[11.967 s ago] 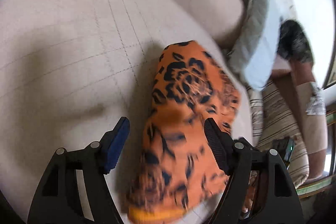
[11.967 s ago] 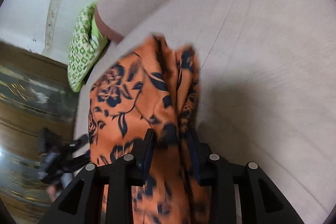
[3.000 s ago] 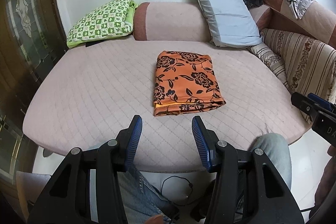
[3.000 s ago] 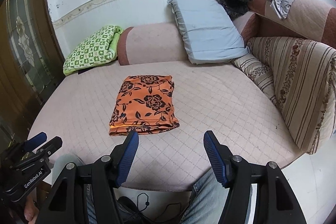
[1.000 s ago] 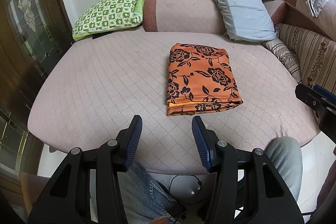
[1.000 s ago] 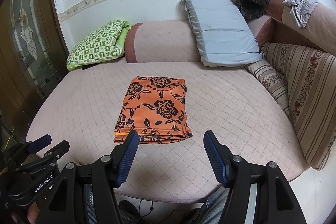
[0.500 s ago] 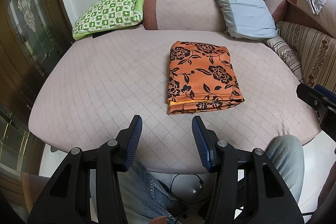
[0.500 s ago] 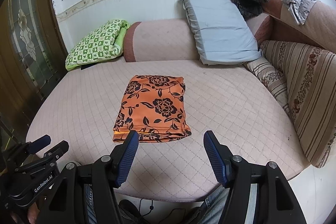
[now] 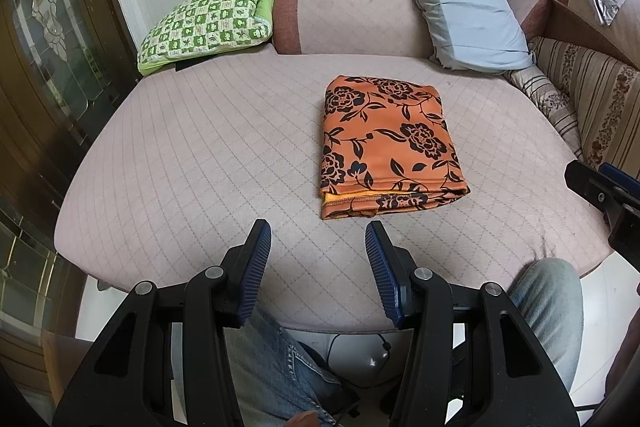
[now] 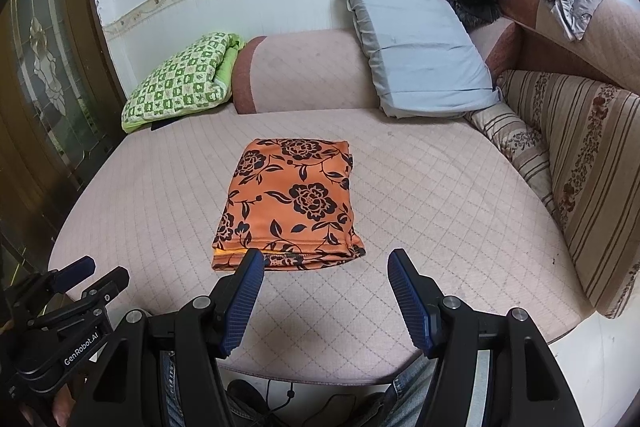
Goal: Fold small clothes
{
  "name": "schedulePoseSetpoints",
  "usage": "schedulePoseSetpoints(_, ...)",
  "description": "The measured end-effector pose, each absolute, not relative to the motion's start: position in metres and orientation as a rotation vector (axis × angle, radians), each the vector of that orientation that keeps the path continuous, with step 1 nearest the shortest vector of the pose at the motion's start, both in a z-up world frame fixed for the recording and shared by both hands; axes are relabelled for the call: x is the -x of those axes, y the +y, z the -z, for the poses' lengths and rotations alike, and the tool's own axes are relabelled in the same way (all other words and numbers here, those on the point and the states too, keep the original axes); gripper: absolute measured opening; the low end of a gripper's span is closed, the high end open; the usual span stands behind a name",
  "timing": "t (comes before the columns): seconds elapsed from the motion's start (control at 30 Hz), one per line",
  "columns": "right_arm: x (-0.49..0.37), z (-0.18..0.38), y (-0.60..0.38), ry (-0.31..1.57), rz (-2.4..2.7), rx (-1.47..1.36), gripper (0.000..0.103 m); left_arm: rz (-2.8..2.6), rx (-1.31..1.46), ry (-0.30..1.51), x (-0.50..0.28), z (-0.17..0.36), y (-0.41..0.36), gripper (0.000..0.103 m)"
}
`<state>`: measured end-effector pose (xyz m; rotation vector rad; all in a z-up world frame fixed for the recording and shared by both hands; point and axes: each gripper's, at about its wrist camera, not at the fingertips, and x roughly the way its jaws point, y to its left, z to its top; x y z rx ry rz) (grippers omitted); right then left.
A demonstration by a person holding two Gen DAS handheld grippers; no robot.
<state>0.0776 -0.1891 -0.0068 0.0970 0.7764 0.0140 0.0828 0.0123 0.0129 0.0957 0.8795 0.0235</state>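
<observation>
**Fold looks finished, both grippers empty and held back**

Nearest: left gripper (image 9: pixel 316 247) and right gripper (image 10: pixel 325 277), both with fingers spread apart, nothing between them, hovering over the near edge of the cushion (image 9: pixel 192 155) above the person's jeans (image 9: pixel 280 367). Likely pulled back because the fold is done.

Just beyond the fingertips: orange floral garment (image 10: pixel 286 203), folded into a neat rectangle, flat on the cushion. It sits ahead and right of the left fingers, ahead and slightly left of the right ones. Long axis runs away from the grippers toward the backrest (image 10: pixel 304 71); layered hem edges face the grippers.

Farther: green checked pillow (image 9: pixel 208 15) back left, grey pillow (image 10: pixel 420 47) back right.
</observation>
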Motion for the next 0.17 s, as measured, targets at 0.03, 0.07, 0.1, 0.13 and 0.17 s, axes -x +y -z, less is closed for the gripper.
schedulePoseSetpoints(0.03,-0.0778,0.0068,-0.1887,0.776,-0.014,-0.095,0.062,-0.025,-0.098,0.878,-0.0829,-0.0120,0.0117,0.049)
schedulePoseSetpoints(0.07,-0.0787,0.0068,-0.1889,0.776,-0.015,-0.094,0.062,-0.023,-0.098,0.878,-0.0838,-0.0110,0.0117,0.049)
schedulePoseSetpoints(0.1,-0.0788,0.0072,-0.1890,0.776,-0.014,-0.095,0.062,-0.018,-0.095,0.881,-0.0843,-0.0102,0.0114,0.049)
schedulePoseSetpoints(0.13,-0.0794,0.0080,-0.1897,0.778,-0.019,-0.101,0.062,-0.010,-0.092,0.889,-0.0867,-0.0084,0.0120,0.049)
schedulePoseSetpoints(0.17,-0.0800,0.0087,-0.1904,0.781,-0.024,-0.109,0.062,-0.003,-0.077,0.911,-0.0922,-0.0054,0.0146,0.049)
